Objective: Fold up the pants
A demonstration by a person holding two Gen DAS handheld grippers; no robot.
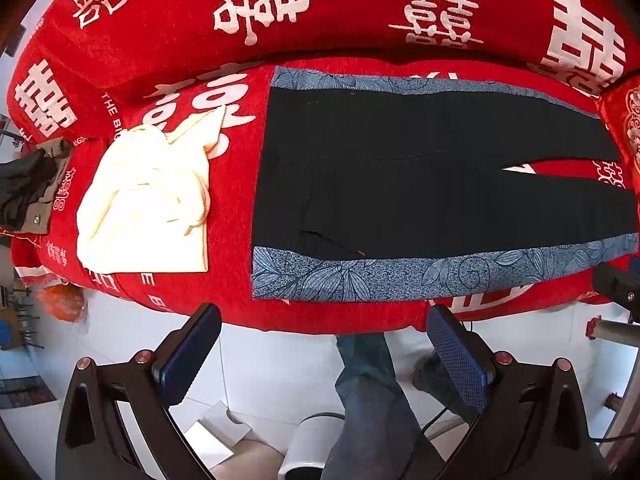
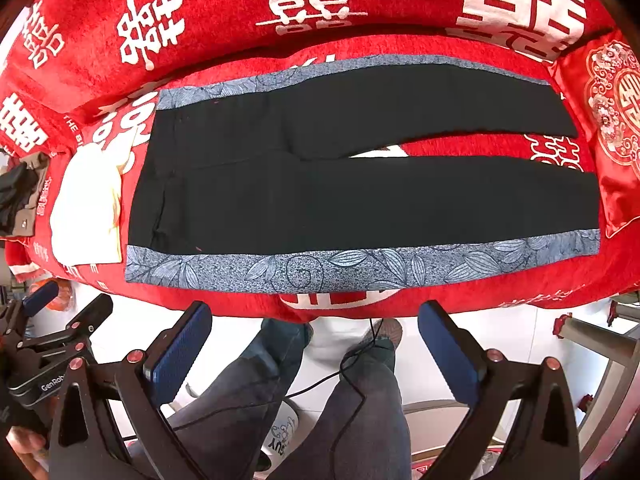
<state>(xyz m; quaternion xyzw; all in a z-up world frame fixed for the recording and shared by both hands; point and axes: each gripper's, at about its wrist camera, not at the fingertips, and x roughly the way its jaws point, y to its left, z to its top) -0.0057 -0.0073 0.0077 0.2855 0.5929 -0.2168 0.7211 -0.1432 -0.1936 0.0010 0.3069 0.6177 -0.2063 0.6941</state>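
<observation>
Black pants with blue-grey leaf-patterned side stripes lie flat on a red sofa seat, waist to the left, the two legs spread apart to the right. They also show in the right wrist view. My left gripper is open and empty, held in front of the sofa edge below the near stripe. My right gripper is open and empty, also in front of the sofa edge, below the near leg. The left gripper also shows in the right wrist view at the far left.
A cream garment lies crumpled left of the pants. A dark and tan garment sits at the sofa's left end. A red embroidered cushion lies at the right end. The red sofa backrest rises behind. The person's legs and white floor are below.
</observation>
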